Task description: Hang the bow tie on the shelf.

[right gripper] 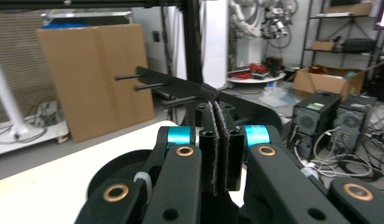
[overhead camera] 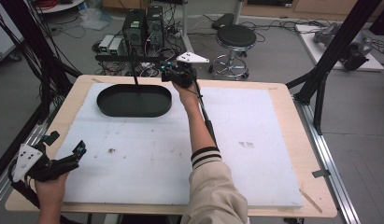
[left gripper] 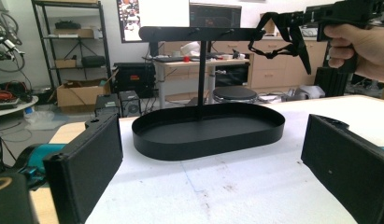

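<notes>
Just ahead of the right gripper (overhead camera: pixel 173 74), the rack's crossbar (left gripper: pixel 199 33) is meeting its clenched jaws, which are pinching a black strap (left gripper: pixel 285 35) to hang it there. The left gripper (overhead camera: pixel 70 156) is waiting released, well back from the black tray (overhead camera: pixel 133 100).

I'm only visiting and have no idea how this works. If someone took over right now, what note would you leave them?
Left gripper: open, holding nothing, low at the near left corner of the table.
Right gripper: jaws shut, apparently on a black strap, raised at the right end of the stand's crossbar.
Black tray: far left on the white mat, nothing in it.
Done: strap carried to the bar.
Left: probably hang it on a peg, then release.
</notes>
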The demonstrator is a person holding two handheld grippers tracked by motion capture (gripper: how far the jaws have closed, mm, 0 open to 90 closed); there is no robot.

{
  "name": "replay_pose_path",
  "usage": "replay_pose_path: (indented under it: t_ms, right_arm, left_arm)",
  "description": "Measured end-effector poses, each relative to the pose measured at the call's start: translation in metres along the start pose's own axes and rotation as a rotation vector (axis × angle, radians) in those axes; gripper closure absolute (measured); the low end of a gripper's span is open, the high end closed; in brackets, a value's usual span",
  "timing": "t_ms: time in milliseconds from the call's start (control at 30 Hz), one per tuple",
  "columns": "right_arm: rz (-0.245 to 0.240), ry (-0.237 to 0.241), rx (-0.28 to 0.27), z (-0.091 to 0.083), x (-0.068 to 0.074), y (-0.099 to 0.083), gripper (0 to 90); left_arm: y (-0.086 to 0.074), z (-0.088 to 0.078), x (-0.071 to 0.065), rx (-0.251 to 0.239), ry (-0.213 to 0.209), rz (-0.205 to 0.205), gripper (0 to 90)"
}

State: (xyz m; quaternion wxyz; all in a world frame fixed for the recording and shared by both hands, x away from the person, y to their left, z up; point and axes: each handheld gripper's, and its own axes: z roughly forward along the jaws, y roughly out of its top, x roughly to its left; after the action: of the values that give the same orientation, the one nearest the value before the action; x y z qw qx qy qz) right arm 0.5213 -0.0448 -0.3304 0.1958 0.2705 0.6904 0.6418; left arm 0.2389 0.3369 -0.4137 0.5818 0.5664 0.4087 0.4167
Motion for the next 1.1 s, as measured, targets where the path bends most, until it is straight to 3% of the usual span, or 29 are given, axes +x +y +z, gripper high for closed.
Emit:
replay_pose_path:
  t_ms: [233,433,667,933,1100]
  right_arm:
    - [0.030,-0.033,0.008,0.004,-0.010,-0.011,86.4]
    - [0.014,-0.054,0.052,0.005,-0.012,-0.017,63.0]
    - [-0.020,-0.072,0.064,-0.002,-0.009,-0.012,43.8]
    - [-0.091,-0.079,0.084,-0.022,0.001,0.005,17.0]
    - [-0.083,-0.112,0.077,-0.046,0.008,0.020,5.8]
  left_arm:
    - [-0.001,0.000,0.001,0.010,0.002,0.002,5.9]
    - [-0.002,0.000,0.002,0.012,0.004,0.001,5.8]
    - [-0.002,0.000,0.002,0.007,0.005,0.000,5.8]
    - [-0.001,0.000,0.001,0.010,0.001,0.001,5.9]
    - [0.000,0.001,-0.002,0.009,-0.002,0.002,5.8]
